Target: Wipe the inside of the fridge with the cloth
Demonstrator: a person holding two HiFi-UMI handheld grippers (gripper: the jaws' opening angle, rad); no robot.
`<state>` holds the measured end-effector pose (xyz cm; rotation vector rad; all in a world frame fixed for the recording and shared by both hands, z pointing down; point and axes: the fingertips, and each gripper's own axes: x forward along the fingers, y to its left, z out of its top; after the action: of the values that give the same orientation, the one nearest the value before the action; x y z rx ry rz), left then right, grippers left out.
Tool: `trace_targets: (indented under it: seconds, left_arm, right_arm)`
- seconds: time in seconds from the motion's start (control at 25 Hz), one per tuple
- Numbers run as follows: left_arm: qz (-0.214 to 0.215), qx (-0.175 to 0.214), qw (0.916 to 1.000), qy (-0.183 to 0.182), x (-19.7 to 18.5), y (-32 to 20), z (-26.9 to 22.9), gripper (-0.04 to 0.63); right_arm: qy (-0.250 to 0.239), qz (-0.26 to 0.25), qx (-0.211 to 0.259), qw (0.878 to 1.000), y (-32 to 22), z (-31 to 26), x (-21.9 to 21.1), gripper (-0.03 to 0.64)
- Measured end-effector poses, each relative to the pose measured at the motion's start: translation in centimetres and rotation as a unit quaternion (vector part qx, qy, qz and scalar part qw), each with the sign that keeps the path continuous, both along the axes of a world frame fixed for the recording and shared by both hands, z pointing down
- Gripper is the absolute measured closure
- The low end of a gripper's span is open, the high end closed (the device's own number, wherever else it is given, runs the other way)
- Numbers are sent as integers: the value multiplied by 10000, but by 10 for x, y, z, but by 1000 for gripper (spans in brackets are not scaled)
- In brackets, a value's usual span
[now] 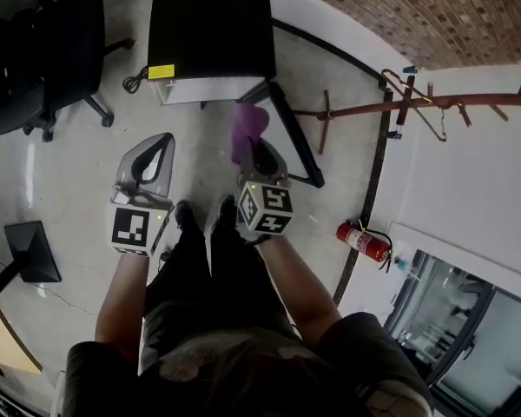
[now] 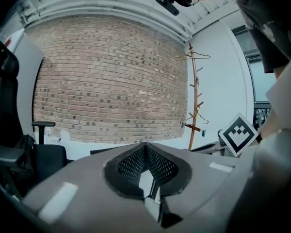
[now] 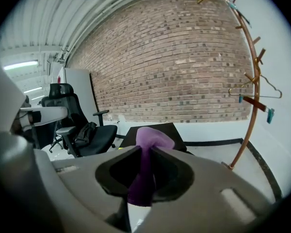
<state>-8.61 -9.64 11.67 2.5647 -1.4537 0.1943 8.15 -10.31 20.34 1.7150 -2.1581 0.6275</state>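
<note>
**Standing position, seen from above.** My right hand-held gripper is clenched on the purple cloth. The cloth is pinched upright between the jaws, and its bunched top stands above their tips (in the right gripper view the cloth runs down through the jaw opening of this hand-held gripper).

My left hand-held gripper is clenched on nothing. Its jaw tips meet, and in the left gripper view this hand-held gripper has nothing between its mesh pads.

Both are held side by side, apart, over the pale floor ahead of my feet. Beyond them stands a low black-topped box with a yellow label; I cannot tell whether it is the fridge. An office chair stands to its left. A wooden coat stand and a red fire extinguisher are to its right.
</note>
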Motion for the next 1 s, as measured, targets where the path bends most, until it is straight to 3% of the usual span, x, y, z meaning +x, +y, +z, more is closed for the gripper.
trace_targets:
  seconds: [0.12,0.32,0.68,0.88,1.0]
  left_arm:
    - [21,-4,10000,84,8,17,-16,578]
    - [-81,33,10000,16,16,52,-28,577]
    - [179,349,9987,-317,79,171,-69,578]
    - [-30,346,9991,-237,113,234,-91,578]
    - [-270,378,9987,-195,114,262,-96,577]
  right_arm:
    - [-160,37,11,9999,24,-19,10,563]
    - [-853,-207,121,9961,72,-45,15,563]
    - [-1195,-601,496,9898,187,-87,63,564]
    - [-1200,-833,620,9873,235,-107,92,563]
    - [-1189,-1107,700,9842,258,-115,95,563]
